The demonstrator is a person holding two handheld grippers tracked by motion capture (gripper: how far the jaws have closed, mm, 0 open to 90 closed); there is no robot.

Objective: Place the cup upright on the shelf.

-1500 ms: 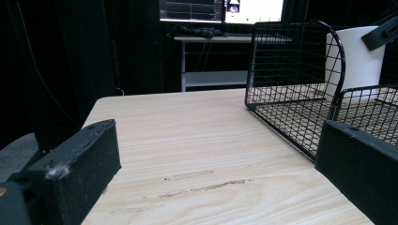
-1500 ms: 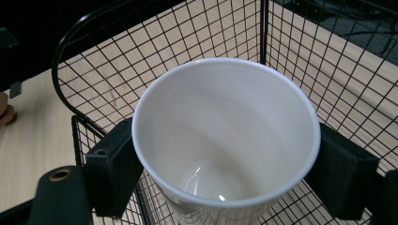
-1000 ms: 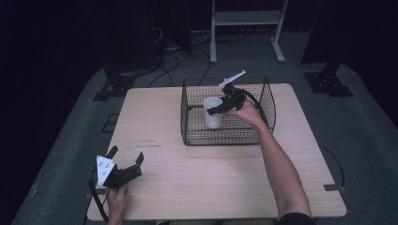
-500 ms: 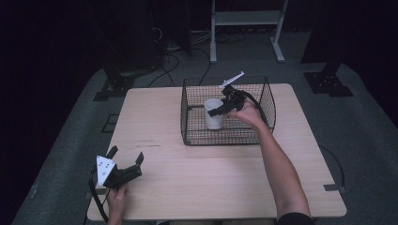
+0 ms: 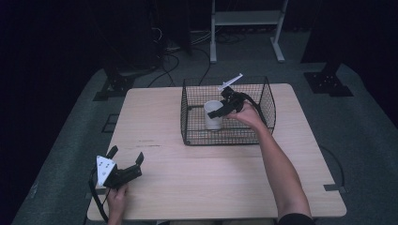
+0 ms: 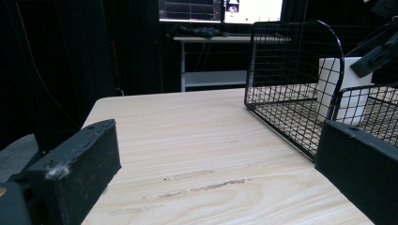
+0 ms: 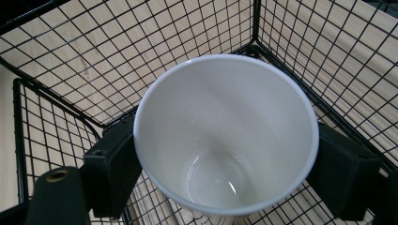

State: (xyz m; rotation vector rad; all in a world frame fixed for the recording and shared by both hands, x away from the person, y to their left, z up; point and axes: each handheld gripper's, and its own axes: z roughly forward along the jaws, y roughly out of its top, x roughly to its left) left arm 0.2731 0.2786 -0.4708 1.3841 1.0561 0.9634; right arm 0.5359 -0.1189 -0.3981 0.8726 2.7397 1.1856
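Little has shifted over the past second: the white cup (image 5: 213,115) stands in the same spot inside the black wire basket (image 5: 197,137), and the right gripper (image 5: 220,110) stays at it. Its jaws sit one on each side of the cup, pressed to the outer wall just below the rim. The right forearm reaches from the near right edge of the wooden table (image 5: 225,173) up into the basket, hand over the basket's right part.

From above, in the right gripper view, the cup (image 7: 225,136) is upright and empty.

At the near left corner, the left gripper (image 5: 126,163) rests low with its jaws wide apart, nothing between them. Its own view looks across bare wood toward the basket (image 6: 291,61) and the cup (image 6: 345,89).
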